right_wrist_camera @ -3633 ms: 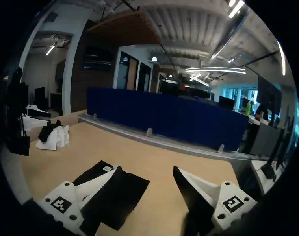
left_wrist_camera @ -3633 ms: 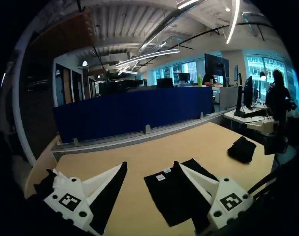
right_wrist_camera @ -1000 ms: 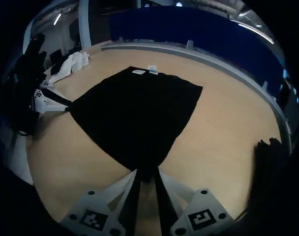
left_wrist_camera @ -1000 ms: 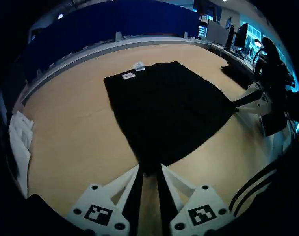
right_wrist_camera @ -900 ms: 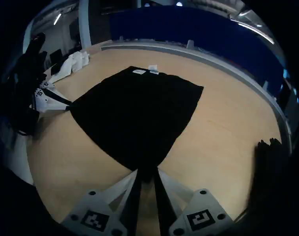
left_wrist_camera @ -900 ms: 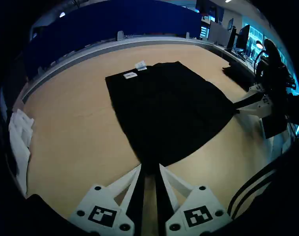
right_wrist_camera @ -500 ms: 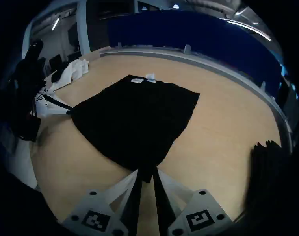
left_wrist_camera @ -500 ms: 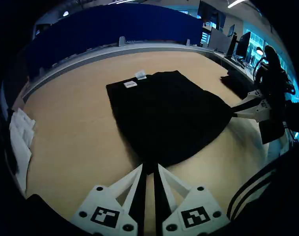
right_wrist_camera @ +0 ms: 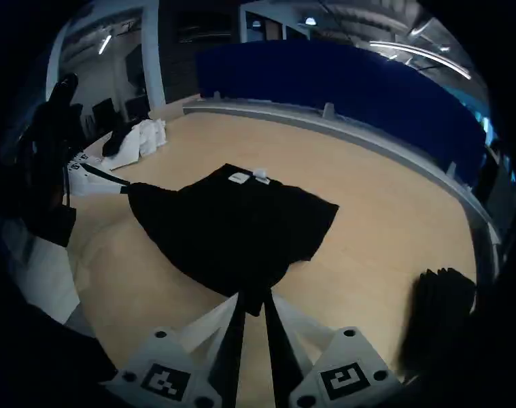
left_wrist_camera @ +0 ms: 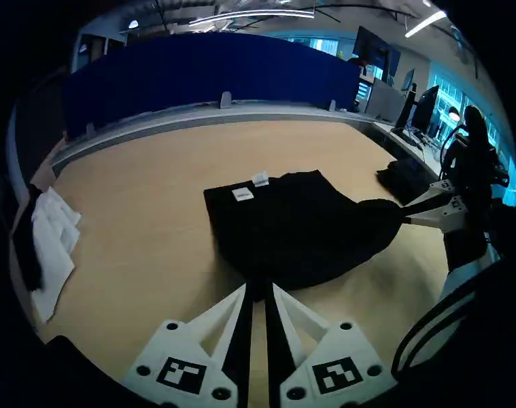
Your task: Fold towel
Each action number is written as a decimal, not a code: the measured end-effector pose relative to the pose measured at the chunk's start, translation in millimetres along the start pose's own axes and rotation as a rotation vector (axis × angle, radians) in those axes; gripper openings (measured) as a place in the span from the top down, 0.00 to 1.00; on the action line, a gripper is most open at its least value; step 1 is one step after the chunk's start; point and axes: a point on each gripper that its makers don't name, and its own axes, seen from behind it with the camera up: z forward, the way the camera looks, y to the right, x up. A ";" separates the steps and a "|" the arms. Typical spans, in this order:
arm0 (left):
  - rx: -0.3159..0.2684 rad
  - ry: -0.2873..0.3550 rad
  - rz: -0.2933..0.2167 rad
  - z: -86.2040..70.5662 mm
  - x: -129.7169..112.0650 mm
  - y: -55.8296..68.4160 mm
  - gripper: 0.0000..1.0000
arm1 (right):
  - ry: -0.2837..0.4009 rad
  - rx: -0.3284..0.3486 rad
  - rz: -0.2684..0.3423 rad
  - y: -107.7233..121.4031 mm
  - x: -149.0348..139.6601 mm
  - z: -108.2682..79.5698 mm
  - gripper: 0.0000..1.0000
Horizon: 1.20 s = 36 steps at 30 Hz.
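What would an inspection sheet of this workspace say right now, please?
Surface: wooden table, bare around the work.
Job's things: black towel, near corners raised, far edge with white tags lying flat.
Clutter: white cloths at one end; dark pile at the other.
Grippers: left gripper shut on one towel corner; right gripper shut on the other.
Cables: nothing seen.
Surroundings: blue divider behind the table; monitors beyond.
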 end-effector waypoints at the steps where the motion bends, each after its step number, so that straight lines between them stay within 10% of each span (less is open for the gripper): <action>1: 0.000 0.003 -0.007 -4.3 1.9 0.9 0.88 | 0.001 0.002 -0.002 -1.7 2.1 -4.2 0.80; 17: -0.005 0.015 -0.063 -24.6 10.4 7.5 0.88 | -0.018 0.004 0.006 -12.3 10.0 -25.6 0.80; 36: 0.026 -0.002 -0.095 49.9 49.2 -27.9 0.88 | -0.072 -0.009 0.010 42.2 38.5 36.9 0.80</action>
